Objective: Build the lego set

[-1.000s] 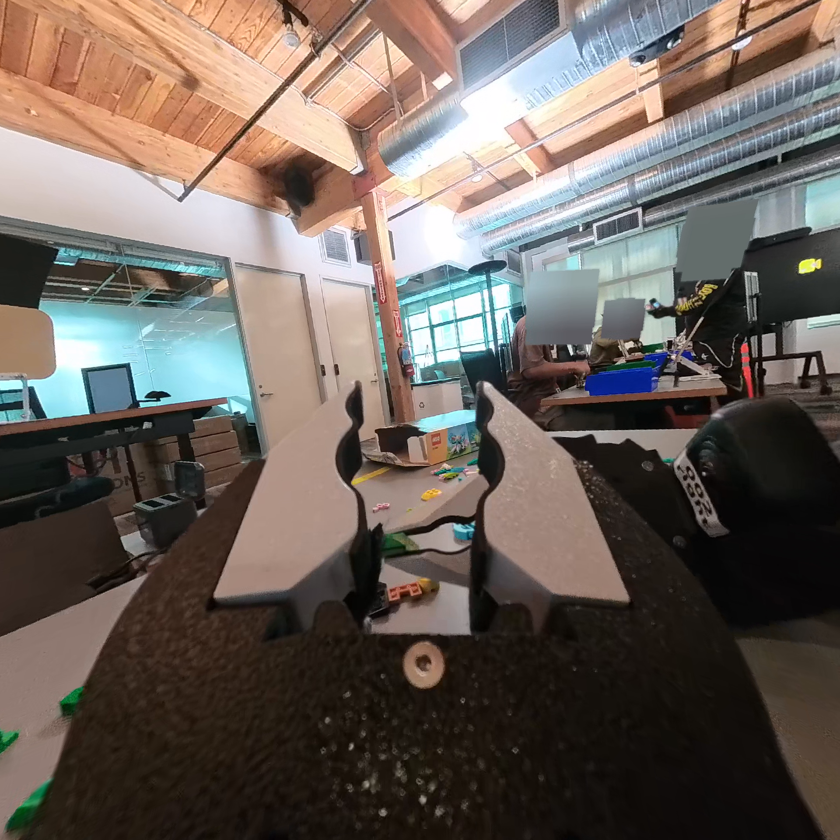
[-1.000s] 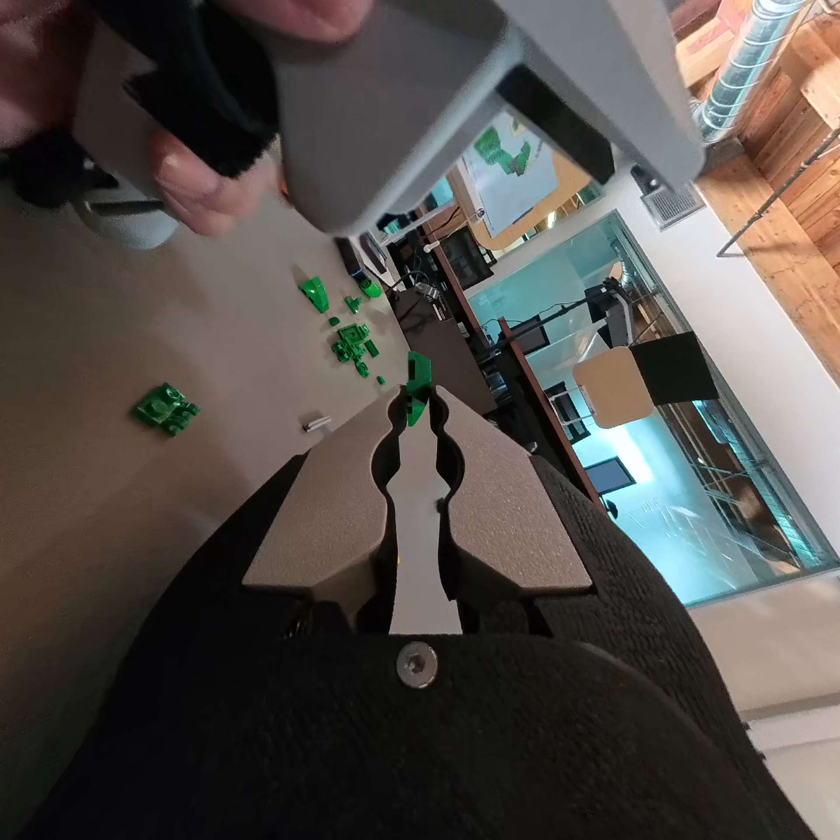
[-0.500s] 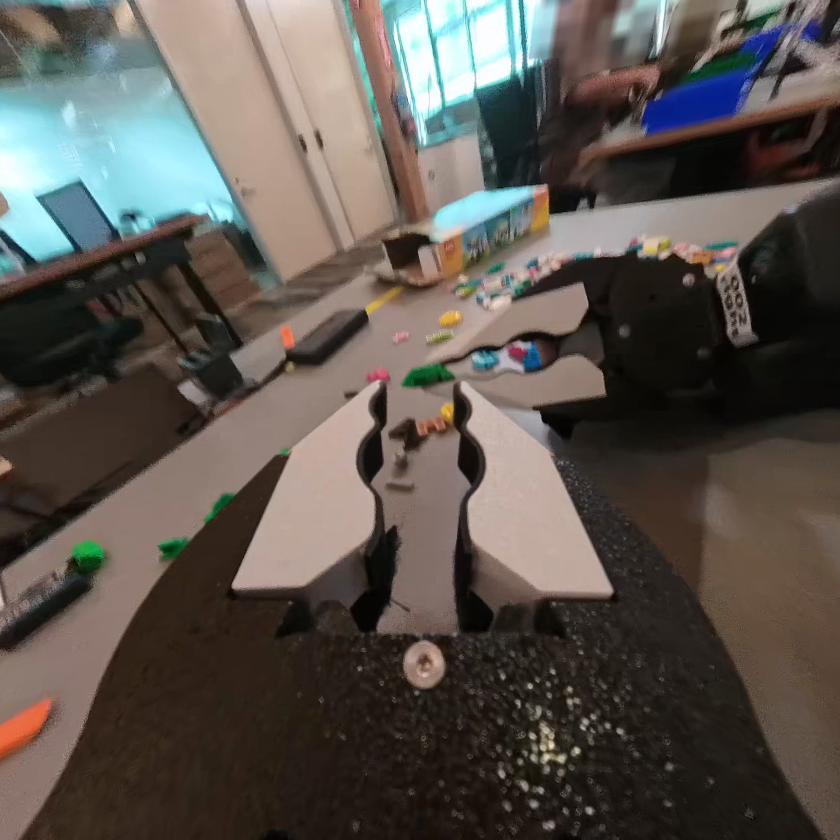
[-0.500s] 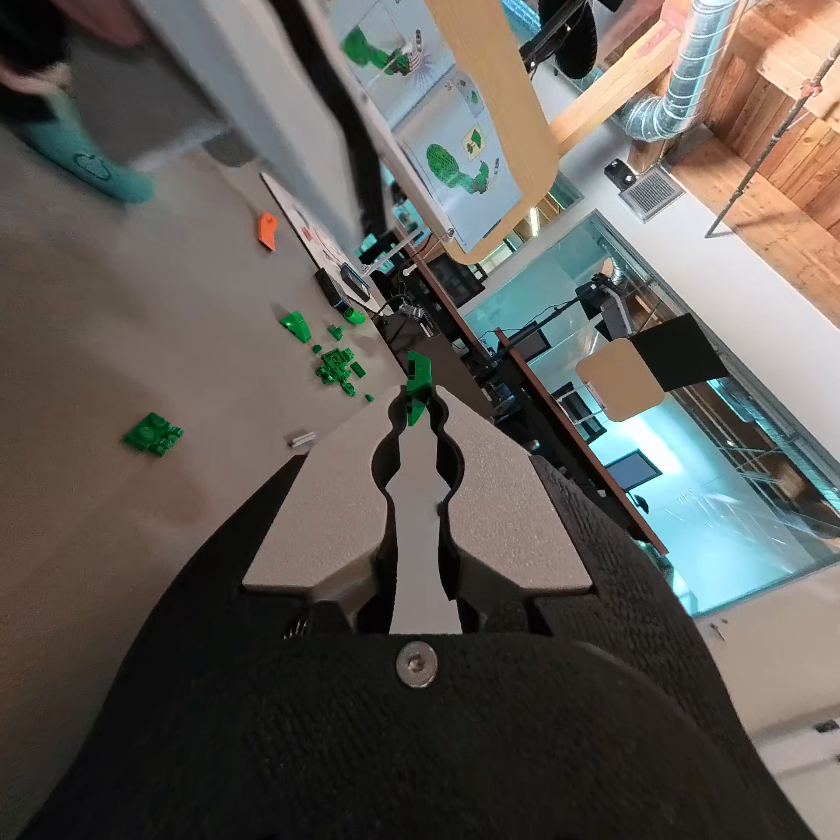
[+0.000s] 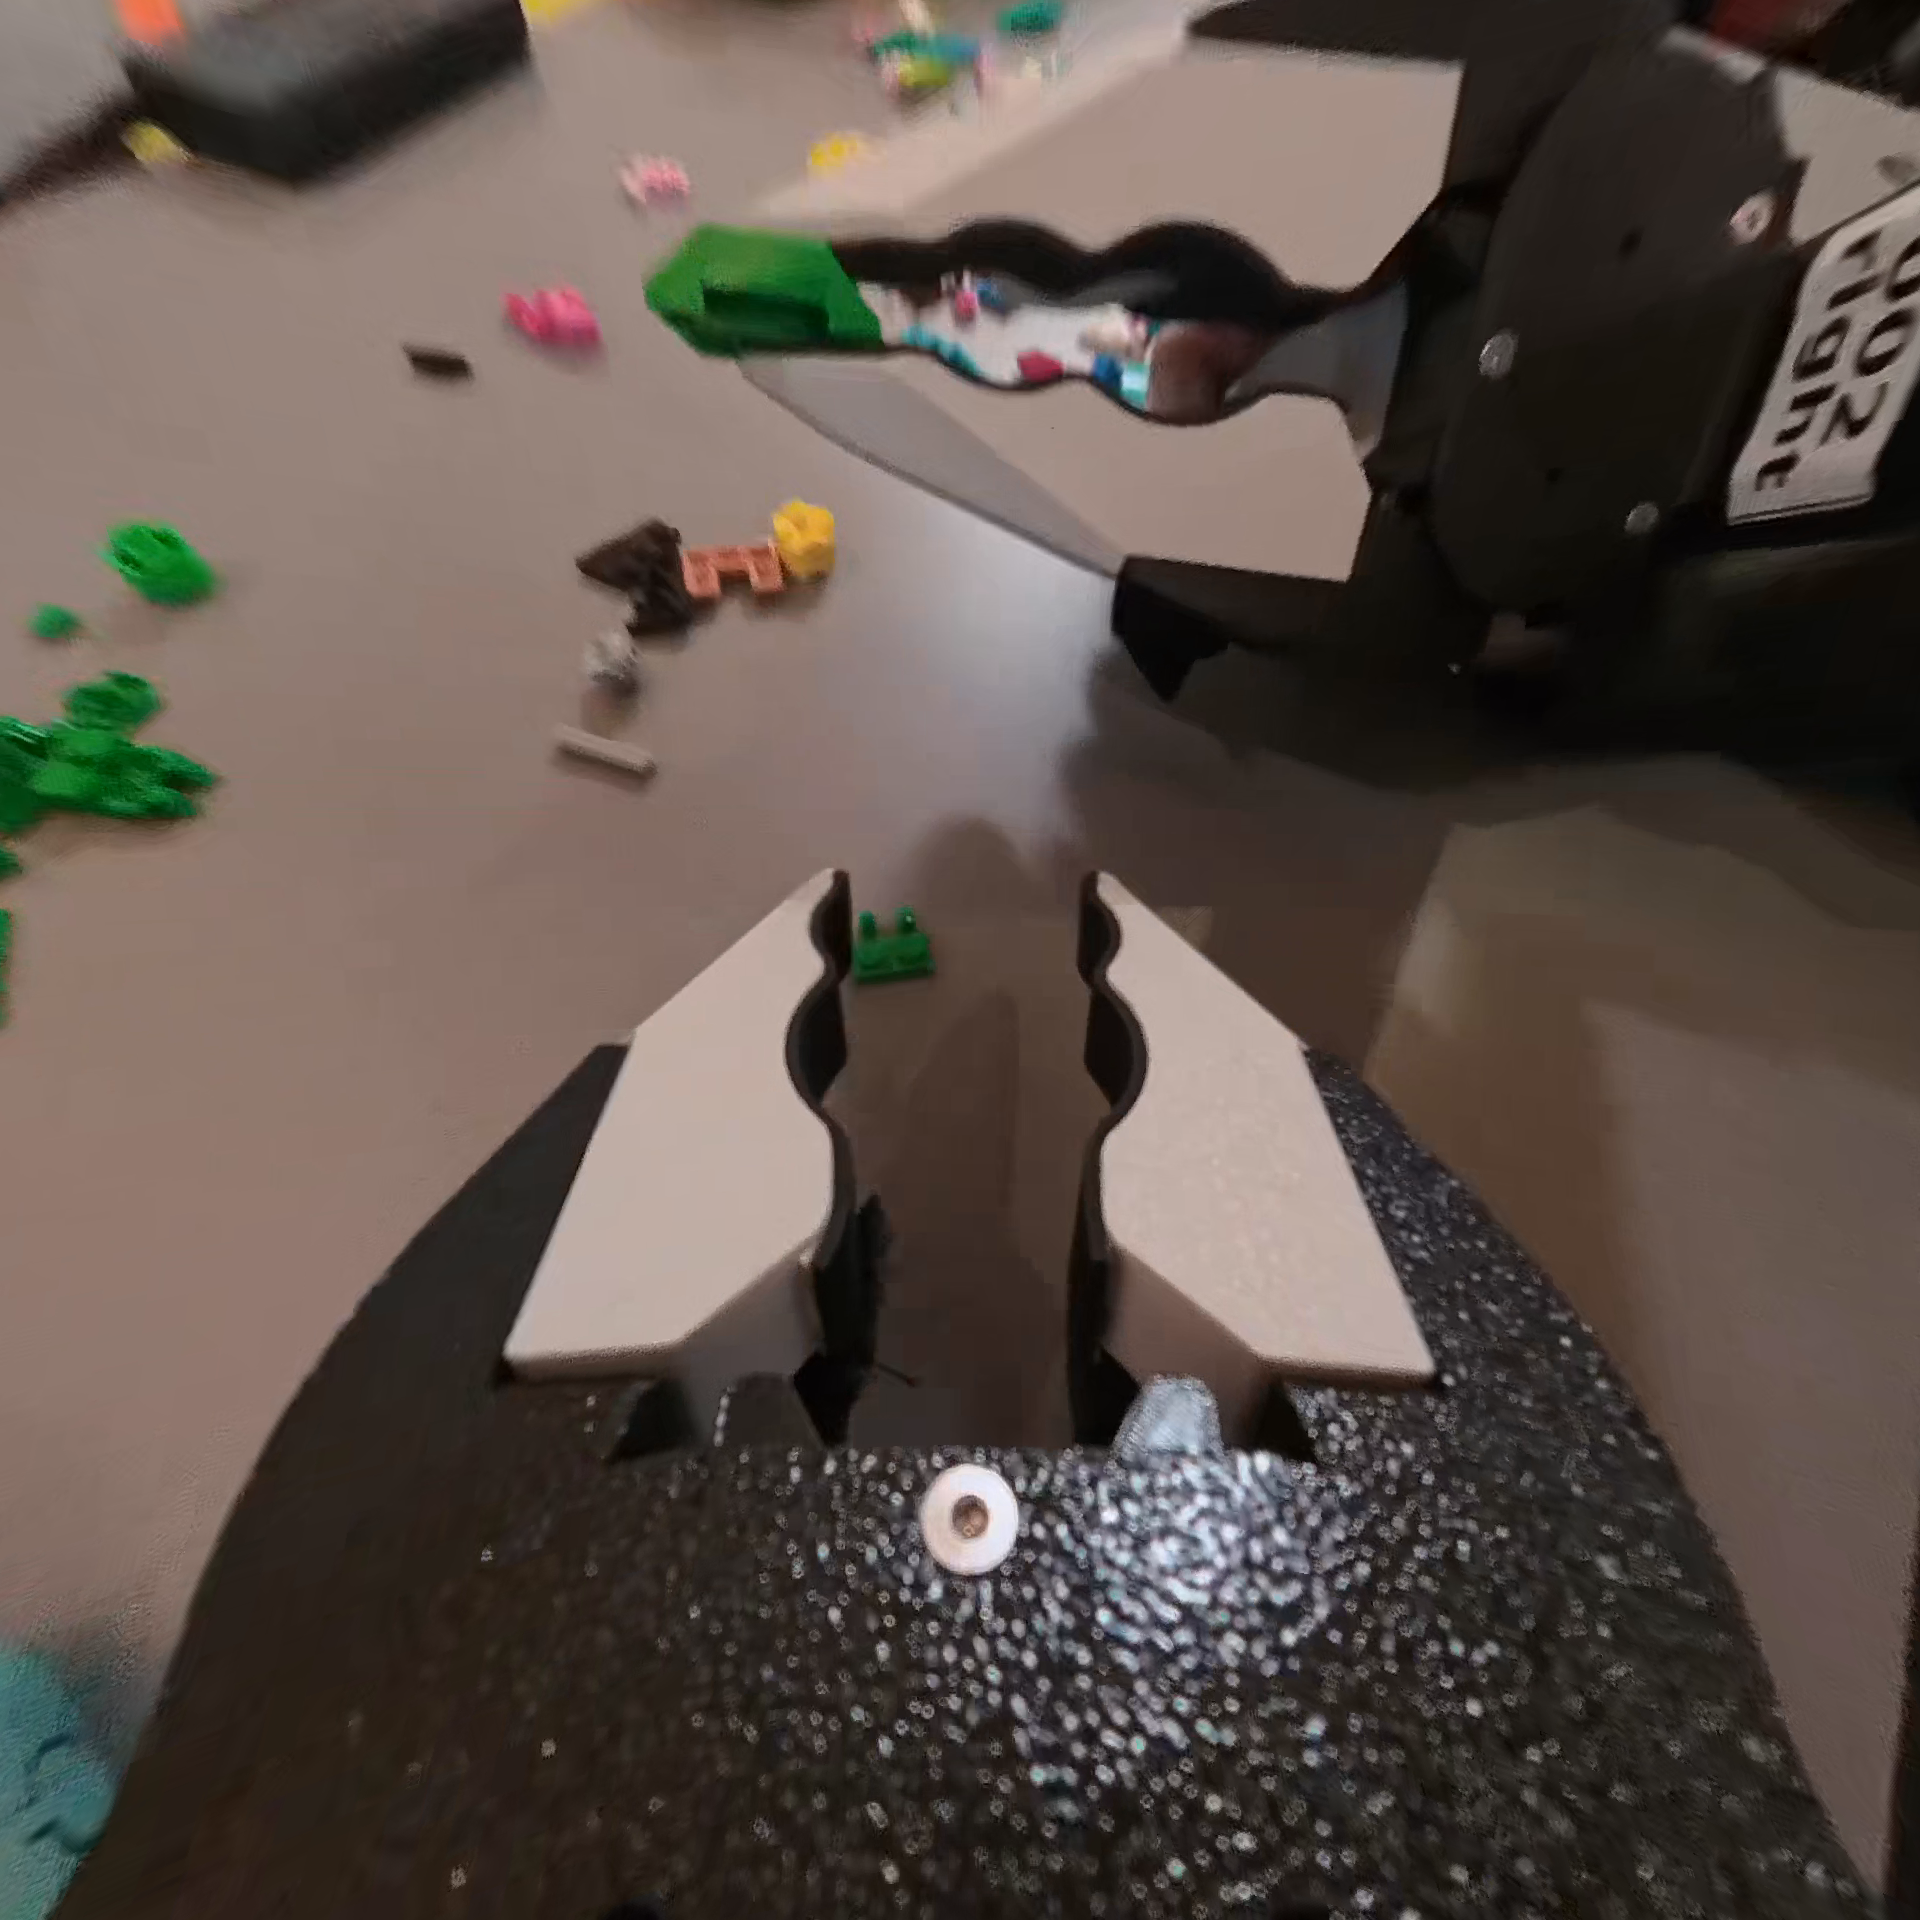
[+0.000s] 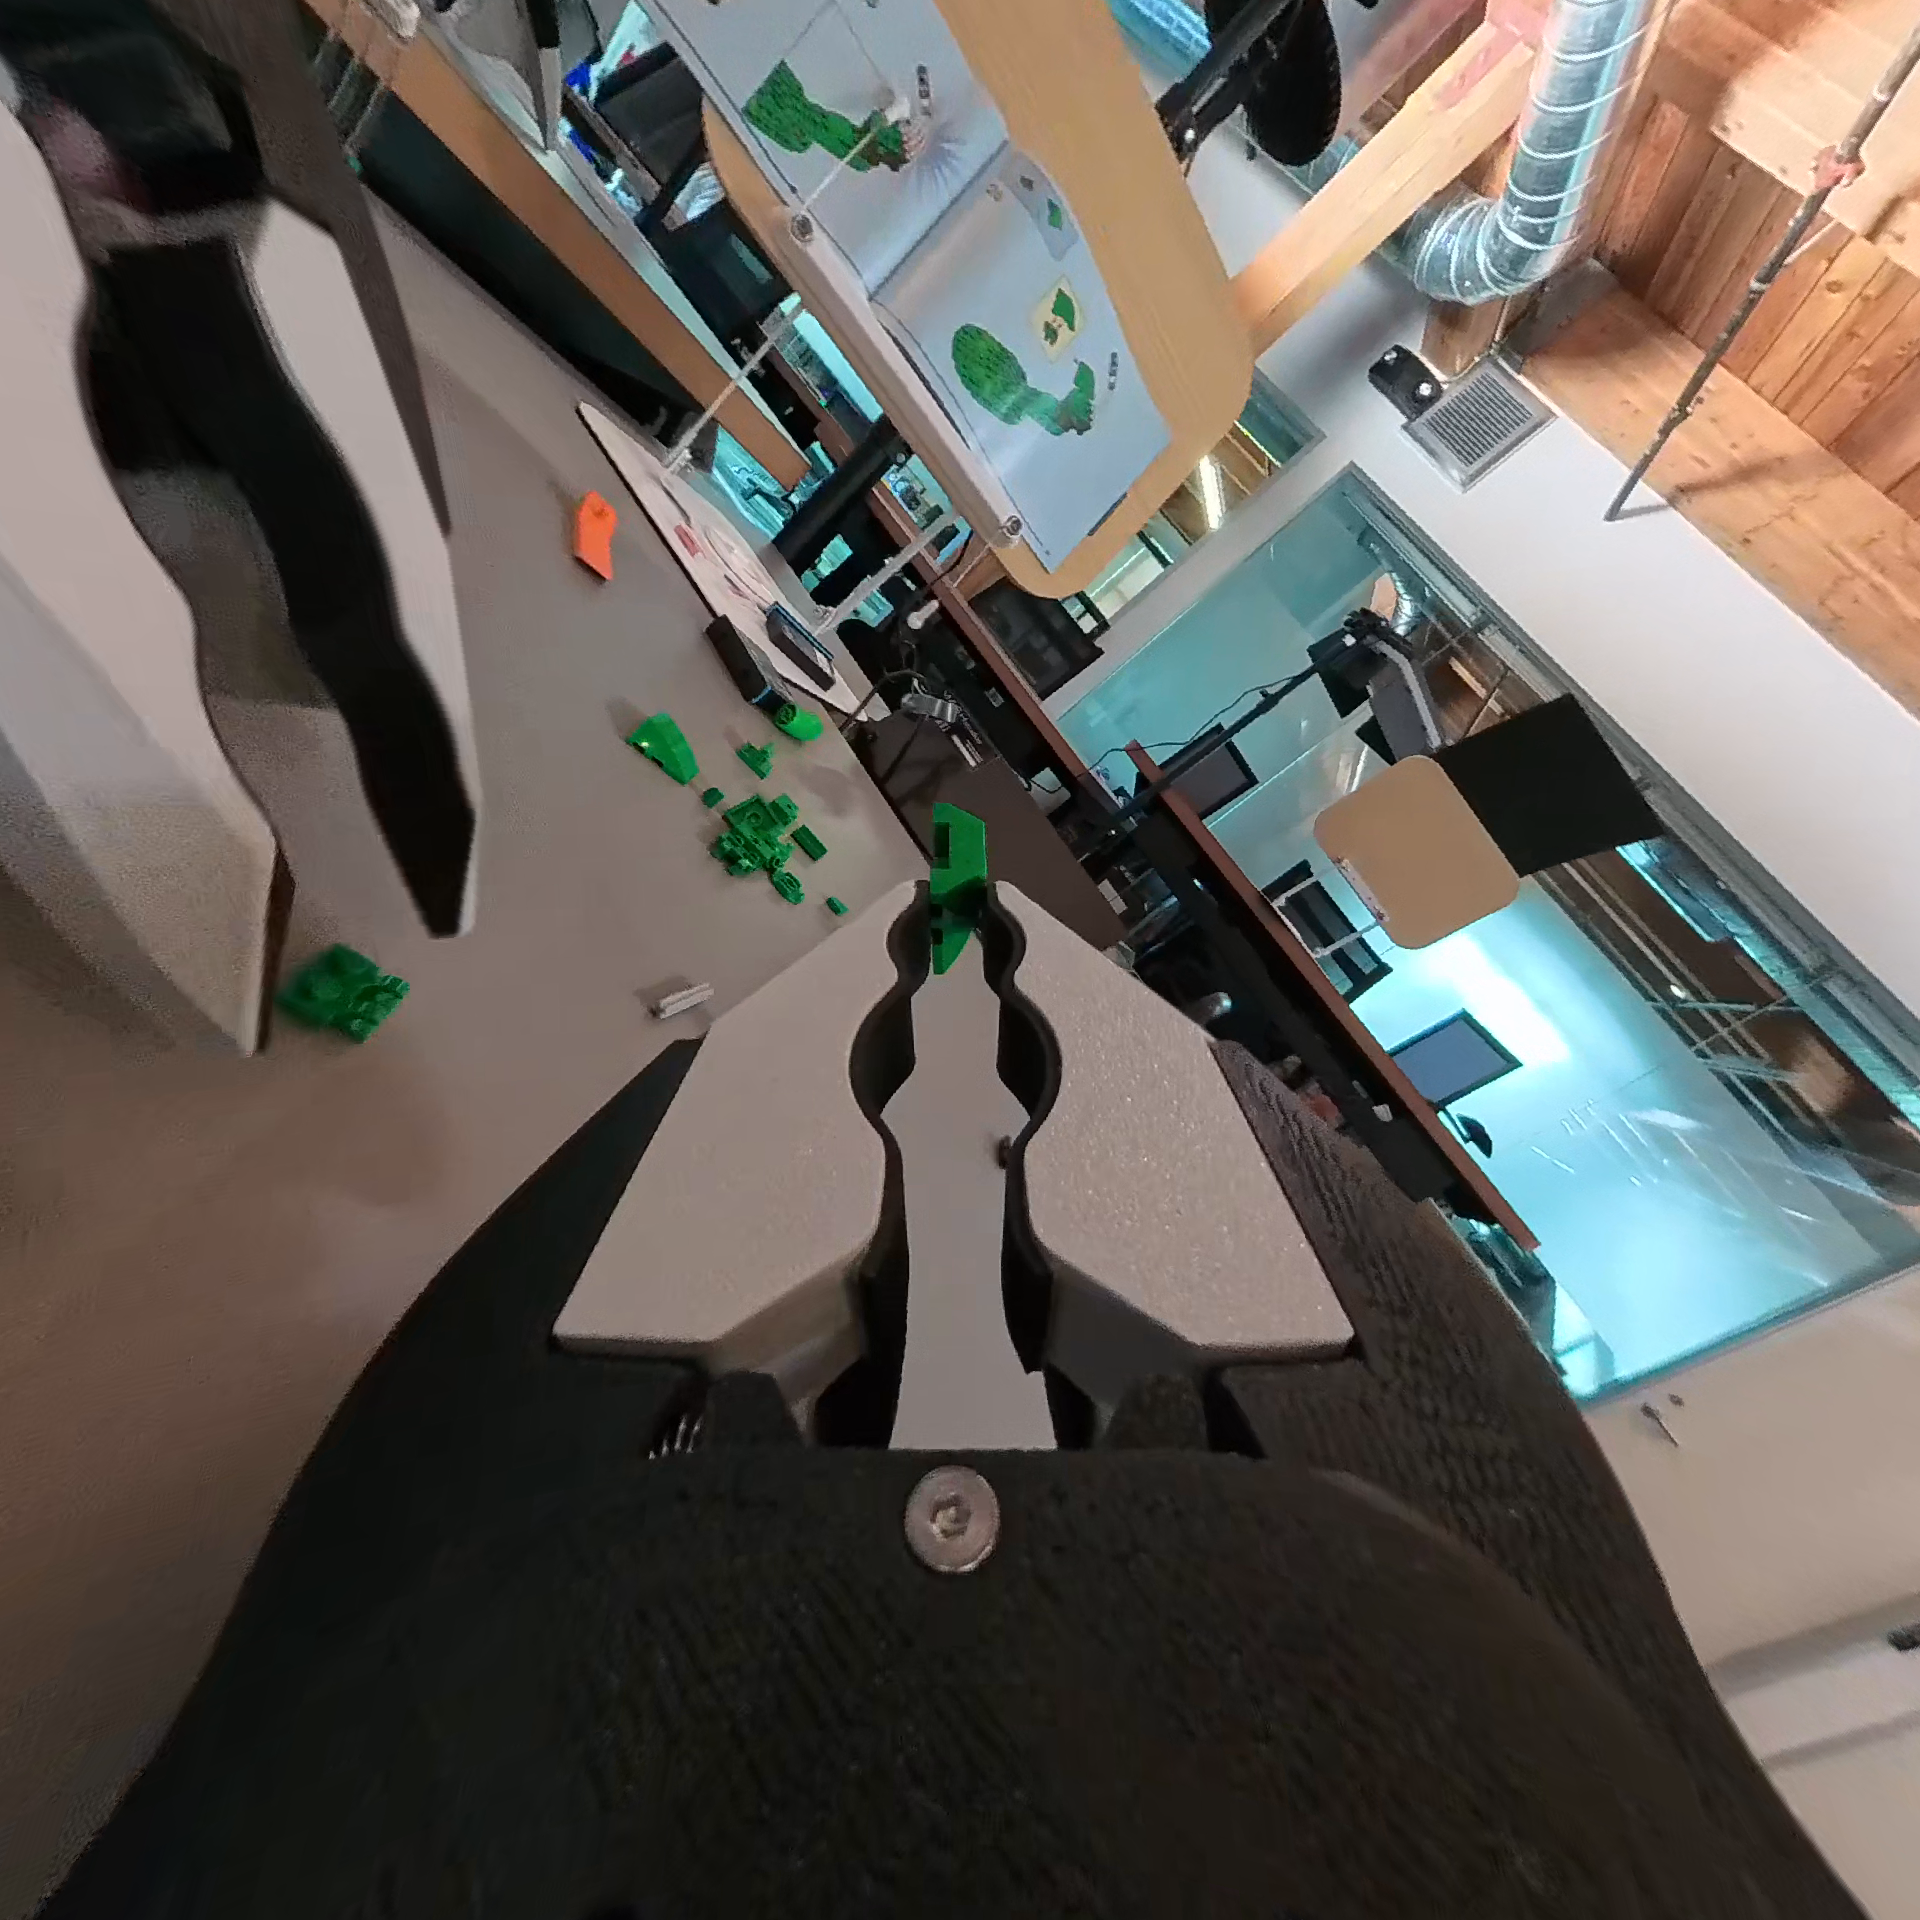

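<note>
My left gripper (image 5: 961,894) is open and points down at the grey table (image 5: 364,1039). A small green lego piece (image 5: 891,948) lies on the table between its fingertips, close to the left finger. My right gripper (image 6: 954,896) is shut on a green sloped brick (image 6: 956,873) held at its fingertips above the table. In the left wrist view the right gripper (image 5: 831,301) and its green brick (image 5: 764,291) hover at the upper right. In the right wrist view the left gripper's fingers (image 6: 343,644) hang over the small green piece (image 6: 343,992).
A pile of green pieces (image 5: 94,758) lies at the left and also shows in the right wrist view (image 6: 764,826). Black, orange and yellow pieces (image 5: 717,571), a grey bar (image 5: 605,750) and a pink piece (image 5: 551,317) lie ahead. An instruction booklet (image 6: 997,343) stands on a holder. The grippers' ends are close to 9 centimeters from one another. The grey bar (image 5: 605,750) lies around 7 centimeters away from my left fingertips.
My left gripper has tilted down from facing the room to the table, opened wider and come over the small green piece. My right gripper keeps hold of the green brick.
</note>
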A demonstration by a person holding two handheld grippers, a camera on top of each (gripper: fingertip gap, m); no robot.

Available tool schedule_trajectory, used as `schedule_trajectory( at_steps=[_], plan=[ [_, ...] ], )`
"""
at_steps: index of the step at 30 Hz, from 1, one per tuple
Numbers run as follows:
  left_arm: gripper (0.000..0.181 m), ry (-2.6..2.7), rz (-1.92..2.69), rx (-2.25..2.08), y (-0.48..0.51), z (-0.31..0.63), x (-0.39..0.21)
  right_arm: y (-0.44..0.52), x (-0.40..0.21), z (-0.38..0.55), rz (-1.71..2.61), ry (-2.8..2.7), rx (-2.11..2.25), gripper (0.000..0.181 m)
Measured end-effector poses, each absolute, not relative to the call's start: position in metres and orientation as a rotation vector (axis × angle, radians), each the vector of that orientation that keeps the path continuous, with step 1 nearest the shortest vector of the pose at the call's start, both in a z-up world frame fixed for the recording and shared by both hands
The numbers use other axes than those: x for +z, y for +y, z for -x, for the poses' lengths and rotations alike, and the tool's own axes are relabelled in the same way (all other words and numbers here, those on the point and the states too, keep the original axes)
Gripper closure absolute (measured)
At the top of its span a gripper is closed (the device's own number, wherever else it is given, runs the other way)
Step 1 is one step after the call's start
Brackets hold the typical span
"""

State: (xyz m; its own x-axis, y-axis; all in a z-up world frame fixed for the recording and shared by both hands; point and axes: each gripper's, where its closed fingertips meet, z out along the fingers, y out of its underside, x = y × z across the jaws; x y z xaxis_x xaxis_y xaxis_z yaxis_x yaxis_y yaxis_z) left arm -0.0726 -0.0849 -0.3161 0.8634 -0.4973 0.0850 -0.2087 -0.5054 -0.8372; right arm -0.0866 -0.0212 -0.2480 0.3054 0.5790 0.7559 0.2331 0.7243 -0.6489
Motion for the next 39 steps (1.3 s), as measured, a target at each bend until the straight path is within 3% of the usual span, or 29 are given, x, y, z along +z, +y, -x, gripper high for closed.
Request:
schedule_trajectory(
  at_steps=[5, 24, 27, 32, 39],
  plan=[
    [0.139, 0.566, 2.188, -0.274, -0.084, 0.076, -0.335, -0.016, -0.247, 0.086, 0.796, -1.256, 0.264, 0.173],
    [0.128, 0.568, 2.196, -0.460, -0.095, 0.066, -0.333, -0.013, -0.248, 0.085, 0.808, -1.255, 0.265, 0.173],
    [0.129, 0.588, 2.194, -0.446, -0.096, 0.068, -0.334, -0.012, -0.248, 0.085, 0.813, -1.249, 0.269, 0.173],
    [0.152, 0.728, 2.178, -0.264, -0.095, 0.075, -0.337, -0.014, -0.249, 0.086, 0.805, -1.259, 0.264, 0.173],
    [0.147, 0.776, 2.220, -0.334, -0.102, 0.066, -0.339, -0.013, -0.249, 0.085, 0.812, -1.256, 0.269, 0.173]
  ],
)
